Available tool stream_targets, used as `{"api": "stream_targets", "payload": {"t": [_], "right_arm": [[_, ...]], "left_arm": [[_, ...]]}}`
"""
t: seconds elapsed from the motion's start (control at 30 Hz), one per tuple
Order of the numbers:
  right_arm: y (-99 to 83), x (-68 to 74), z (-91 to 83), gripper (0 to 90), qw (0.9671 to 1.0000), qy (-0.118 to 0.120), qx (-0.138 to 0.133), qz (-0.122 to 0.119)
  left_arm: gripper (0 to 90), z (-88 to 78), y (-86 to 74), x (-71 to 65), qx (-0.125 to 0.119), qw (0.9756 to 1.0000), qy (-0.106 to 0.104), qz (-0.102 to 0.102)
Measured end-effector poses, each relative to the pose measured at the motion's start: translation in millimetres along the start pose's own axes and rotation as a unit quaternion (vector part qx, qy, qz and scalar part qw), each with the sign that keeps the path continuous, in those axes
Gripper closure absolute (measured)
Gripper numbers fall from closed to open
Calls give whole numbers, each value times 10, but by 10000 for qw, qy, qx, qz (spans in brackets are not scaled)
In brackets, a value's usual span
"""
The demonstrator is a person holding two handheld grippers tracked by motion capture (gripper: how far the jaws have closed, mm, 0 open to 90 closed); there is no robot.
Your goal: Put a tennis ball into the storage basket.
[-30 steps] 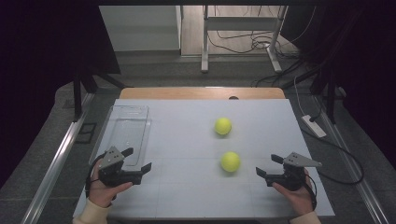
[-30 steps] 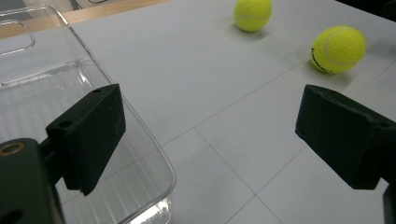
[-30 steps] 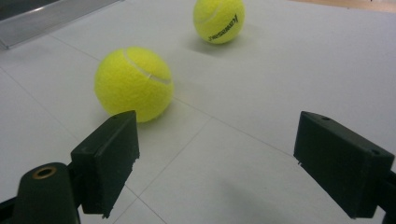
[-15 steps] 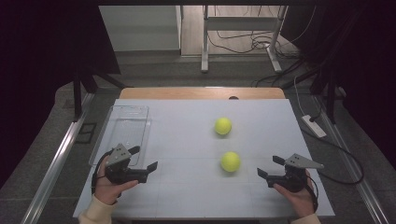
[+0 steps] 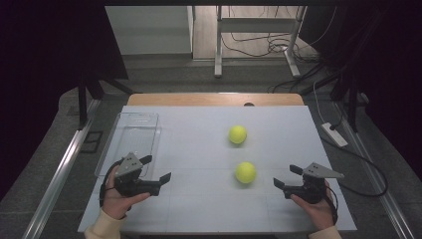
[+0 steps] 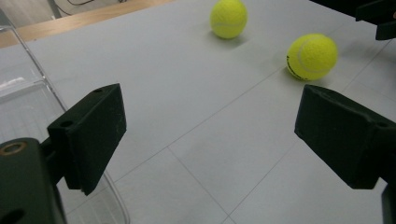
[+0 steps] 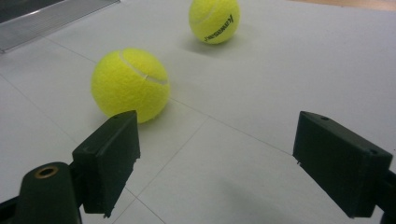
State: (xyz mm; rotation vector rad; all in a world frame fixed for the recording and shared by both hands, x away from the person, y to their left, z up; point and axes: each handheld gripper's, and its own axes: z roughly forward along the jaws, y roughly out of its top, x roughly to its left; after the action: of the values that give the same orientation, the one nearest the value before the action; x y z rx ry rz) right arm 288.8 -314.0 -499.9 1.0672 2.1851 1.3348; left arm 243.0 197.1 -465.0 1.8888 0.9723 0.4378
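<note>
Two yellow tennis balls lie on the white table: the near ball [image 5: 245, 172] [image 6: 312, 56] [image 7: 130, 84] and the far ball [image 5: 237, 134] [image 6: 228, 18] [image 7: 214, 19]. My left gripper [image 5: 156, 169] [image 6: 210, 140] is open at the table's front left, beside a clear plastic tray [image 5: 130, 139] [image 6: 21, 100], with nothing between its jaws. At the front right my right gripper [image 5: 285, 176] [image 7: 231, 163] is open too, a short way right of the near ball. Both point toward the balls.
The clear tray lies along the table's left side and holds nothing. A wooden strip [image 5: 214, 99] runs along the table's far edge. Cables [image 5: 348, 164] trail off the right side. Bare table stretches between the grippers.
My left gripper has moved right and slightly forward along the tray's near end, its jaws now pointing toward the balls. The right gripper and both balls have stayed put.
</note>
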Motion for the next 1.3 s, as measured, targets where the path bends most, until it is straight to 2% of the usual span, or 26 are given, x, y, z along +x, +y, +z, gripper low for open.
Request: {"api": "stream_targets", "payload": {"t": [1.3], "right_arm": [[2,4,16,151,10000,-13,2,-31]], "left_arm": [[101,292,184,-187,224,9989,-324,265]]}}
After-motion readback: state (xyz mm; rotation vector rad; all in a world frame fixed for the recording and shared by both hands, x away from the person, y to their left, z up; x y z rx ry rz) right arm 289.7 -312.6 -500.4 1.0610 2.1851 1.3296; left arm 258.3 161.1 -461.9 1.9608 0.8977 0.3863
